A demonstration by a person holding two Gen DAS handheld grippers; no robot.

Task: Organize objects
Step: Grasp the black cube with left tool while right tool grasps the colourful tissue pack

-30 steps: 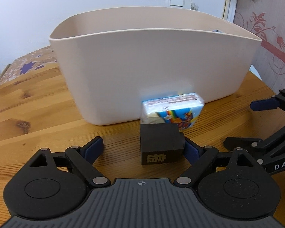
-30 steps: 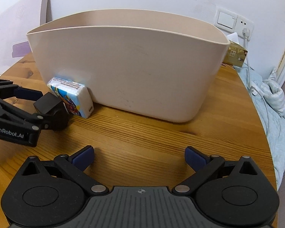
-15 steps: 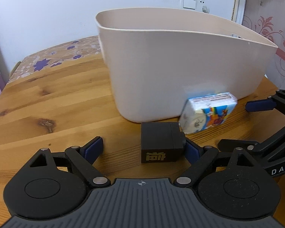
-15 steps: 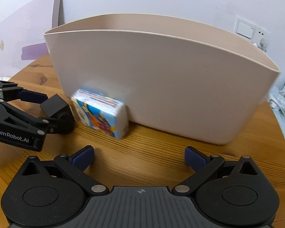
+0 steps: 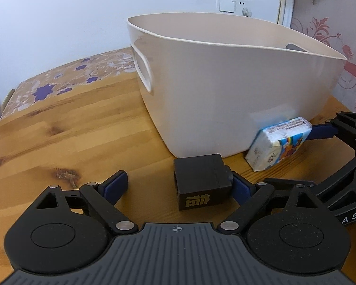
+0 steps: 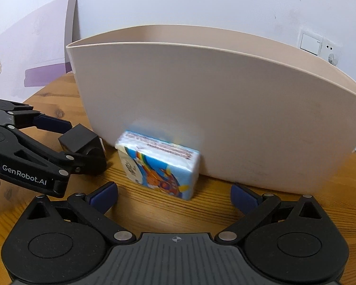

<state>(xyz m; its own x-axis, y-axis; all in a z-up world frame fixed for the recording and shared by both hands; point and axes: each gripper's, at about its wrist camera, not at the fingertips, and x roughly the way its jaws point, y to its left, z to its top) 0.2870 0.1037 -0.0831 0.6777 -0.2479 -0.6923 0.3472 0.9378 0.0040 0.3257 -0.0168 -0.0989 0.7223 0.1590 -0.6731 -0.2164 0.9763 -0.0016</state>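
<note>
A beige plastic bin [image 5: 225, 90] stands on the round wooden table; it also shows in the right wrist view [image 6: 201, 109]. A colourful tissue pack [image 6: 159, 163] leans on edge against the bin's front wall, also in the left wrist view [image 5: 278, 146]. A small black box [image 5: 201, 181] lies on the table beside my left gripper's right finger, also in the right wrist view [image 6: 79, 142]. My left gripper [image 5: 178, 187] is open, with the box between its fingers. My right gripper [image 6: 173, 196] is open, just short of the tissue pack.
The wooden table [image 5: 71, 128] ends at a curved edge on the left, with a flower-patterned surface [image 5: 59, 87] beyond. A wall with a switch plate [image 6: 309, 44] is behind the bin. My right gripper's fingers [image 5: 325, 130] reach in at the right of the left wrist view.
My right gripper has swung left to face the tissue pack, which now sits between its open fingers. My left view has shifted left along the bin; the black box stays by its right finger.
</note>
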